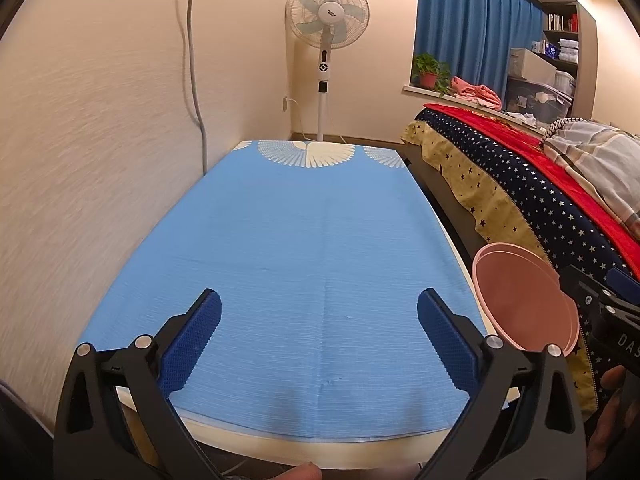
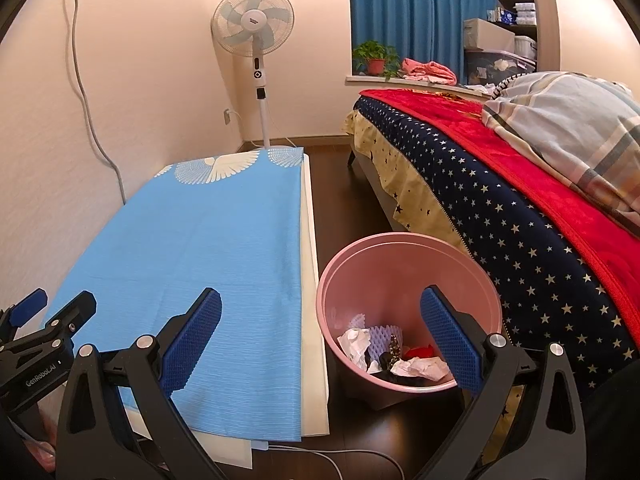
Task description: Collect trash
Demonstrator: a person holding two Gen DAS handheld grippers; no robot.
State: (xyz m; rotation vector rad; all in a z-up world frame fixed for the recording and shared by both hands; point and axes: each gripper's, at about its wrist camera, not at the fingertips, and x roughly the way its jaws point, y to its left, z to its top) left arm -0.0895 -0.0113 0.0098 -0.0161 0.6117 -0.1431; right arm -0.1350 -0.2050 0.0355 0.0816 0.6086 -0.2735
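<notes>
the bin (image 2: 408, 312) stands on the floor between the table (image 2: 312, 280) and bed (image 2: 520, 200), likely so both hands can reach it; crumpled trash (image 2: 400, 354) lies inside. right gripper (image 2: 320, 344) hangs wide and empty above the bin; left gripper (image 1: 319, 344), also wide and empty, hovers over the table's cloth (image 1: 312, 240). a fan (image 2: 253, 20) stands beyond the table's far end.

Bench (image 2: 308, 320): white, under a light-blue cloth (image 1: 304, 264) with white fan motifs. Bin (image 2: 404, 276): pink. Tongs: black arms, blue textured pads (image 2: 192, 344). Bed cover (image 2: 520, 248): navy with pale stars, red band. Curtain (image 2: 412, 16): blue.
</notes>
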